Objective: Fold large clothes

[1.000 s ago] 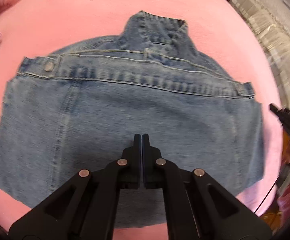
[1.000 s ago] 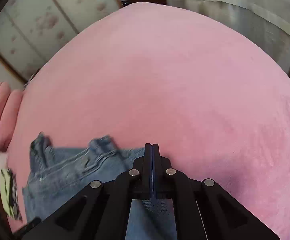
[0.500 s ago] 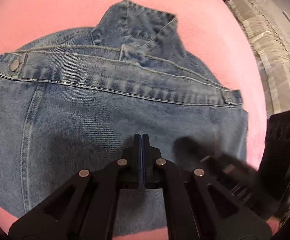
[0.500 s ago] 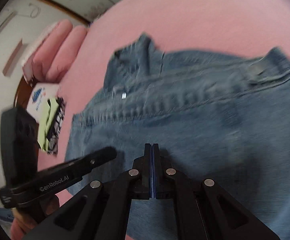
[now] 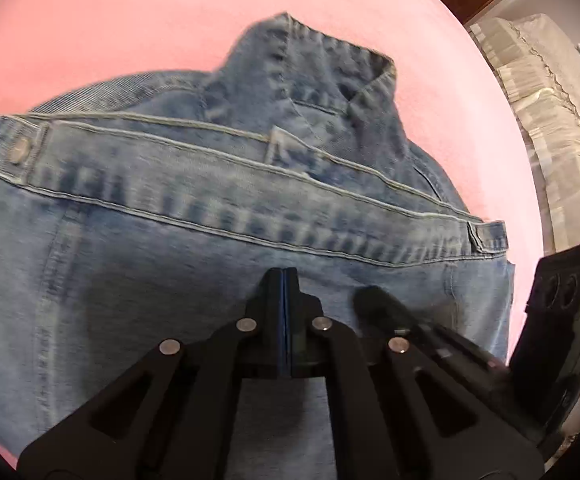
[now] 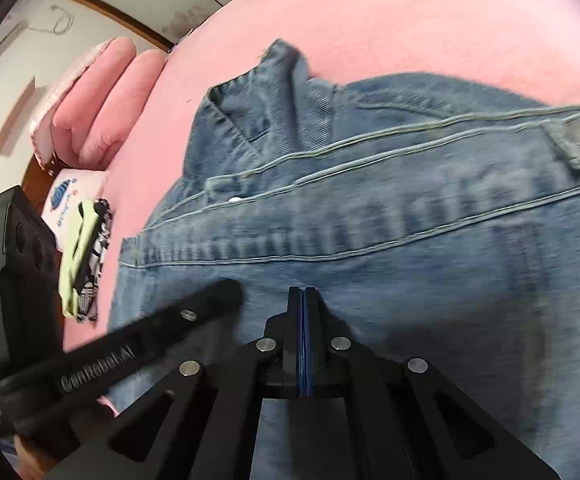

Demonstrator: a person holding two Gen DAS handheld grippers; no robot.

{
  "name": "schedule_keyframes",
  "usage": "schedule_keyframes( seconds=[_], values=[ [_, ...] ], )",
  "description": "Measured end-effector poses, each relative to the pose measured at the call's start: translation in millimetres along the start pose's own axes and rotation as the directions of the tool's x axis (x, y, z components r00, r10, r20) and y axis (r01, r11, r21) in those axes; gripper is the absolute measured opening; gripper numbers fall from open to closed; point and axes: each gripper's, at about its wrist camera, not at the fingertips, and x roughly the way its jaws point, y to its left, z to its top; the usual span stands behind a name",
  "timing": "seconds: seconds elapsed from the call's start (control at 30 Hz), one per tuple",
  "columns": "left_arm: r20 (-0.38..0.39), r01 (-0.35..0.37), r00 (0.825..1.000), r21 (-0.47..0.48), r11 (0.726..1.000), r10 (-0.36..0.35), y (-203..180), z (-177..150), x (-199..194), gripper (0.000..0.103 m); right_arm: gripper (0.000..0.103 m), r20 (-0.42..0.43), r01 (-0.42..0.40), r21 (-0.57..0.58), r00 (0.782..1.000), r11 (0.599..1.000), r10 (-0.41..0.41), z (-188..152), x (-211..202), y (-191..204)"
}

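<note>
so there's a denim jacket (image 5: 218, 240) lying folded on a pink bedspread (image 5: 110, 28), collar (image 5: 329, 68) poking out at the far end and the stitched hem band running across the middle; a metal button (image 5: 20, 148) sits at one end of that band

both tongs are right over the near half of the jacket, pointing steeply down; the left gripper (image 5: 286, 270) has its fingers pressed flat together with no cloth between them; same deal with the right gripper (image 6: 301, 290), fingers together and empty; they're close beside each other, each one showing up in the other's camera; can't tell if the tips actually touch the denim

off to the side by the pink pillows (image 6: 102, 92) there's a white packet (image 6: 72, 196) and some yellow-green thing (image 6: 80, 252) next to it; a stack of white fabric (image 5: 545, 128) sits past the bed's other edge
</note>
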Motion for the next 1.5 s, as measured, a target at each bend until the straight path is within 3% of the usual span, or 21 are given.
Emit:
schedule_keyframes(
  seconds=[0.03, 0.07, 0.1, 0.13, 0.2, 0.27, 0.3, 0.33, 0.43, 0.53, 0.63, 0.67, 0.7, 0.8, 0.83, 0.9, 0.93, 1.07, 1.23, 1.37, 1.5],
  values=[
    [0.011, -0.025, 1.0, -0.005, 1.0, 0.025, 3.8, 1.2, -3.4, 0.001, 0.0, 0.003, -0.01, 0.014, 1.0, 1.0, 0.01, 0.7, -6.3, -7.6],
    [0.029, -0.119, 0.992, -0.005, 0.993, 0.119, 10.2, 3.1, -6.7, 0.001, 0.0, 0.011, 0.0, 0.02, 1.0, 1.0, 0.0, 1.3, -11.8, -13.3],
    [0.04, -0.161, 0.986, -0.005, 0.987, 0.161, 18.5, 5.9, -10.7, 0.001, 0.0, 0.028, 0.058, 0.021, 0.998, 0.998, -0.058, 2.2, -16.7, -17.0],
    [0.042, -0.157, 0.987, -0.021, 0.987, 0.158, 30.0, 8.7, -13.7, 0.001, 0.0, 0.061, 0.136, 0.016, 0.989, 0.991, -0.137, 4.1, -25.7, -24.4],
    [0.035, -0.1, 0.994, -0.079, 0.992, 0.103, 48.7, 12.6, -20.4, 0.001, 0.0, 0.079, 0.164, 0.045, 0.983, 0.986, -0.167, 7.2, -39.8, -41.7],
    [0.048, -0.119, 0.991, -0.097, 0.988, 0.124, 62.9, 14.9, -29.1, 0.001, 0.0, 0.104, 0.174, 0.083, 0.978, 0.981, -0.182, 10.3, -57.1, -63.6],
    [0.053, -0.137, 0.988, -0.093, 0.986, 0.143, 68.0, 15.2, -32.0, 0.001, 0.0, 0.118, 0.23, 0.101, 0.963, 0.968, -0.241, 10.6, -65.6, -72.5],
    [0.058, -0.151, 0.986, -0.09, 0.984, 0.157, 73.6, 15.5, -34.7, 0.001, 0.0, 0.131, 0.23, 0.106, 0.961, 0.967, -0.243, 10.5, -75.3, -80.5],
    [0.07, -0.101, 0.992, -0.121, 0.988, 0.11, 92.0, 14.3, -41.5, 0.001, 0.0, 0.153, 0.342, 0.139, 0.92, 0.929, -0.362, 9.9, -98.4, -101.3],
    [0.085, -0.161, 0.982, -0.112, 0.981, 0.171, 99.6, 11.9, -48.8, 0.001, 0.0, 0.168, 0.325, 0.204, 0.918, 0.924, -0.36, 7.1, -118.6, -123.4],
    [0.082, -0.228, 0.968, -0.112, 0.967, 0.237, 111.4, 6.1, -49.5, 0.001, 0.0, 0.176, 0.414, 0.203, 0.876, 0.887, -0.449, 2.2, -128.6, -128.7],
    [0.085, -0.222, 0.969, -0.104, 0.97, 0.231, 117.0, 4.5, -49.1, 0.001, 0.0, 0.169, 0.479, 0.203, 0.842, 0.854, -0.513, 1.5, -129.9, -128.6],
    [0.091, -0.23, 0.967, -0.091, 0.969, 0.238, 117.9, 4.3, -49.1, 0.001, 0.0, 0.164, 0.51, 0.201, 0.824, 0.836, -0.542, 0.4, -130.5, -129.5],
    [0.114, -0.297, 0.948, -0.03, 0.955, 0.298, 124.0, 4.7, -51.6, 0.001, 0.0, 0.17, 0.508, 0.218, 0.821, 0.833, -0.545, -2.2, -134.8, -129.5],
    [0.122, -0.336, 0.934, -0.02, 0.942, 0.335, 125.3, 5.2, -52.2, 0.001, 0.0, 0.174, 0.521, 0.21, 0.812, 0.827, -0.556, -2.6, -136.0, -126.4],
    [0.137, -0.452, 0.882, -0.029, 0.892, 0.451, 137.4, 3.7, -61.7, 0.001, 0.0, 0.179, 0.604, 0.21, 0.749, 0.769, -0.638, -6.6, -142.7, -118.3],
    [0.134, -0.463, 0.873, -0.073, 0.884, 0.468, 145.8, 3.1, -65.9, 0.001, 0.0, 0.179, 0.611, 0.228, 0.739, 0.758, -0.649, -9.0, -147.6, -117.1],
    [0.097, -0.401, 0.899, -0.21, 0.892, 0.427, 170.4, -7.2, -85.3, 0.001, 0.0, 0.171, 0.45, 0.369, 0.827, 0.813, -0.535, -28.7, -166.7, -119.9],
    [0.051, -0.37, 0.916, -0.273, 0.888, 0.398, 180.9, -34.9, -98.5, 0.001, 0.0, 0.129, 0.41, 0.387, 0.863, 0.826, -0.489, -57.8, -166.7, -99.8],
    [0.024, -0.329, 0.935, -0.32, 0.889, 0.354, 188.1, -77.6, -103.3, 0.001, 0.0, 0.12, 0.297, 0.335, 0.928, 0.894, -0.353, -72.4, -141.8, -53.4],
    [0.019, -0.275, 0.953, -0.354, 0.894, 0.301, 192.3, -106.7, -110.7, 0.001, 0.0, 0.086, 0.212, 0.229, 0.968, 0.95, -0.237, -71.7, -96.6, 2.9]
  ],
)
